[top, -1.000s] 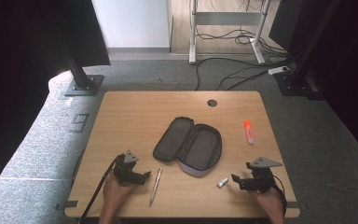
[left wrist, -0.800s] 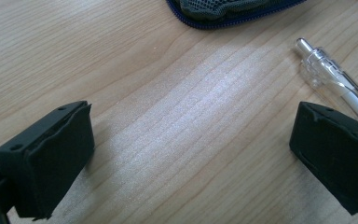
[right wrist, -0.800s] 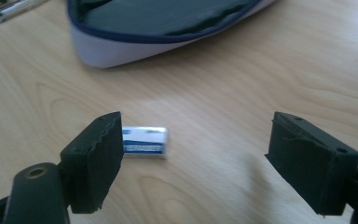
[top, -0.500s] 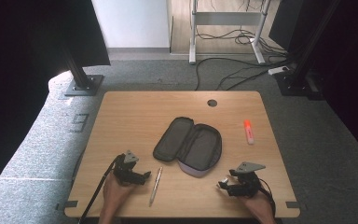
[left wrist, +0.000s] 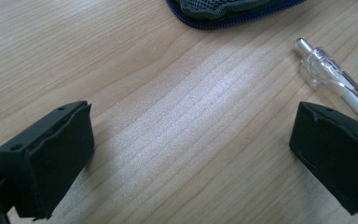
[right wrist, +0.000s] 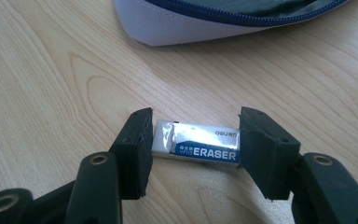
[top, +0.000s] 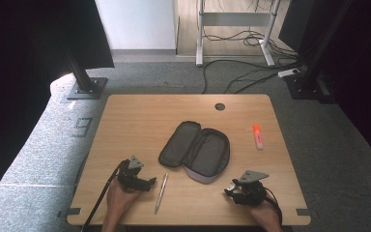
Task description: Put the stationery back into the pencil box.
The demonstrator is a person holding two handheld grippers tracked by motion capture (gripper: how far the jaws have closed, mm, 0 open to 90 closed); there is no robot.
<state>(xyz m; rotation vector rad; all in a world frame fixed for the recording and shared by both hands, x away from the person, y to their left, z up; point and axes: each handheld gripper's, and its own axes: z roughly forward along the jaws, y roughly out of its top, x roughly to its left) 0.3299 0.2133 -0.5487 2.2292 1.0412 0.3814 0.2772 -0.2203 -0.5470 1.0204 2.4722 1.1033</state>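
Since the earlier frames, the right gripper (right wrist: 193, 140) has shifted toward the pencil case (top: 196, 151), and its jaws have just been closing — both pads now touch the ends of the eraser (right wrist: 197, 145). Eraser: small white block in a blue-and-white sleeve, lying flat on the table (top: 140, 116) between the jaws — just short of the case.

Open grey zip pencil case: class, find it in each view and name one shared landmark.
High view: the open grey zip pencil case lies mid-table.
Left gripper view: top edge, right of centre, blue zip showing.
Right gripper view: top edge, pale outer wall, beyond the white eraser.
Shared landmark: the light wooden table.
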